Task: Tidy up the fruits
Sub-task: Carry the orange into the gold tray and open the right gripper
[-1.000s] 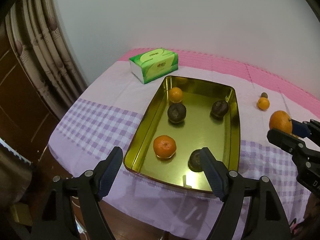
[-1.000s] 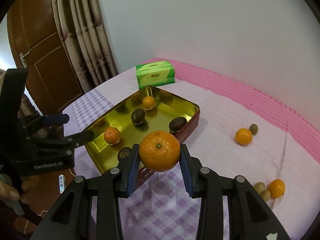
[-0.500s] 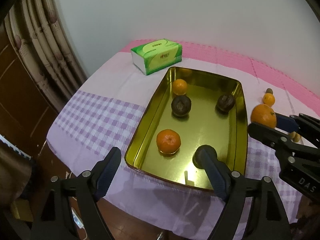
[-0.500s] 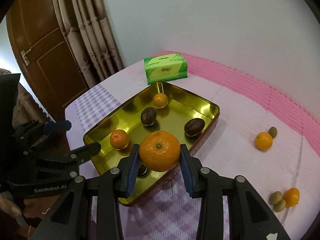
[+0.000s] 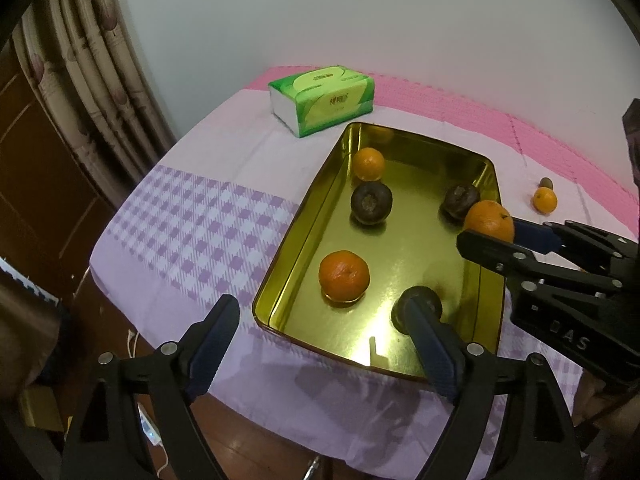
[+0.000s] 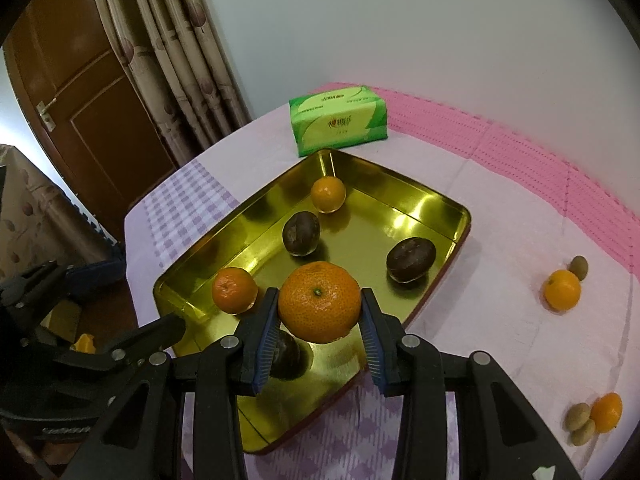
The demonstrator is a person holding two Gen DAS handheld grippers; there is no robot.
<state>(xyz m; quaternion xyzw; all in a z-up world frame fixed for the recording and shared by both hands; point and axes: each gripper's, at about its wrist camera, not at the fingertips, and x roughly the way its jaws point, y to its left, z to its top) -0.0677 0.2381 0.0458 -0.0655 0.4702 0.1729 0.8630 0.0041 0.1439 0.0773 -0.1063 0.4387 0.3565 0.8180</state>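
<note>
A gold metal tray point(image 5: 490, 312) point(image 6: 444, 208) lies on the table and holds two oranges point(image 5: 344, 276) point(image 5: 369, 163) and three dark fruits point(image 5: 371, 202). My right gripper point(image 6: 319, 330) is shut on a large orange point(image 6: 319, 306) and holds it above the tray's near side; the orange also shows in the left wrist view point(image 5: 489, 221). My left gripper point(image 5: 320, 344) is open and empty, low at the tray's front edge. One dark fruit point(image 5: 424, 304) sits behind its right finger.
A green tissue box point(image 5: 322, 98) point(image 6: 338, 119) stands behind the tray. Loose on the cloth to the right lie an orange point(image 6: 561, 290) with a kiwi point(image 6: 579, 267), and another orange point(image 6: 607, 412) with small kiwis point(image 6: 578, 423). The table edge, curtain and door are at left.
My right gripper has carried the orange leftward from beside the tray to over it. My left gripper has drifted slightly closer to the tray and stays open.
</note>
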